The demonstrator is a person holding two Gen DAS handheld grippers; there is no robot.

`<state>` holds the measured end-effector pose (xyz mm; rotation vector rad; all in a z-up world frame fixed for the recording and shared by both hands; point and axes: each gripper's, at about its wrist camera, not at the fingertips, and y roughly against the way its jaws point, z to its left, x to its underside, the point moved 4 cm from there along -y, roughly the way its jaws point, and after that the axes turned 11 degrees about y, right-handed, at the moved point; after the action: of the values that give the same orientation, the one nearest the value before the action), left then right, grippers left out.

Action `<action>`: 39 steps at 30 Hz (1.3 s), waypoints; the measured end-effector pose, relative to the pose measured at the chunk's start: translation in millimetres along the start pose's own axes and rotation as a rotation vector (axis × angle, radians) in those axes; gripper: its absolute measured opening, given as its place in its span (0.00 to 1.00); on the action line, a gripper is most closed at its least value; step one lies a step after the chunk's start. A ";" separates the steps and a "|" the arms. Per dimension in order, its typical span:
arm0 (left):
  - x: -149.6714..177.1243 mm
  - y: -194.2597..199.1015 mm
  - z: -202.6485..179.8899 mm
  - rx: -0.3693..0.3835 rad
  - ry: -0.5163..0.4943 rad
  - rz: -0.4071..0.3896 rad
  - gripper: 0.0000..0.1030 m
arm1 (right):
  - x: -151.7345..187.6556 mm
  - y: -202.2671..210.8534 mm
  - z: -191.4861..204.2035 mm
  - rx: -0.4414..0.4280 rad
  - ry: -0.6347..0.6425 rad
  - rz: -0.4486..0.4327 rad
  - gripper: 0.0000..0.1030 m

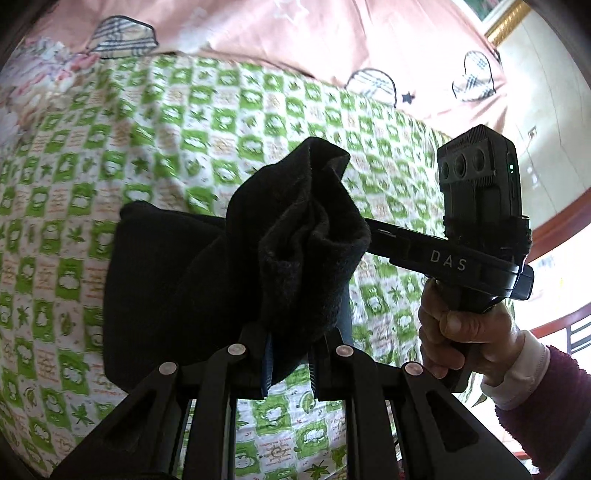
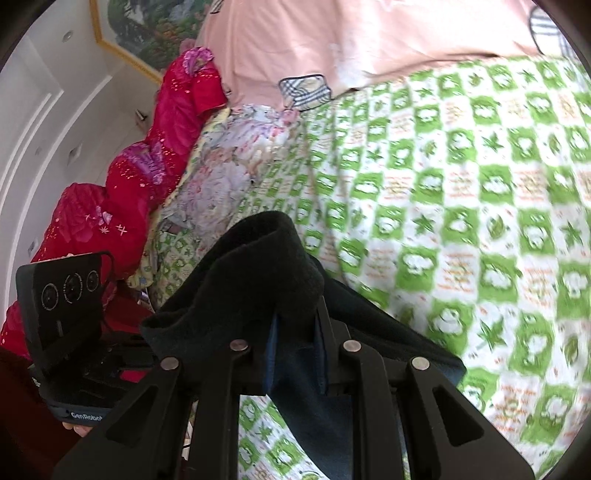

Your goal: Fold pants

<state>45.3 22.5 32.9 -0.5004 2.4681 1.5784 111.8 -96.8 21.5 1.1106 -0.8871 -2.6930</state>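
The black pants [image 1: 177, 280] hang bunched over the bed, with a thick fold [image 1: 306, 229] rising between my left gripper's jaws. My left gripper [image 1: 291, 347] is shut on that fold, and its fingertips are buried in the cloth. In the left wrist view my right gripper [image 1: 373, 227] reaches in from the right and bites the same bunch, held by a hand [image 1: 465, 332] in a purple sleeve. In the right wrist view the pants [image 2: 251, 273] drape over my right gripper [image 2: 297, 332], which is shut on them. The left gripper's body [image 2: 62, 314] sits at the lower left there.
A green and white checked sheet [image 1: 155, 147] covers the bed [image 2: 461, 221]. A pink quilt [image 1: 295, 40] lies along its far side. A red quilt [image 2: 147, 166] and a floral cloth [image 2: 229, 166] are piled at the left. A framed picture [image 2: 147, 33] hangs on the wall.
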 end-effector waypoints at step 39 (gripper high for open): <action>31.4 1.4 -8.5 0.112 -0.116 0.109 0.58 | 64.3 80.6 -7.9 0.458 -0.257 -0.039 0.66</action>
<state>16.0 9.4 27.7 -0.2532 2.5154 1.4524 59.9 -186.3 21.8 0.8541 -1.6002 -2.7820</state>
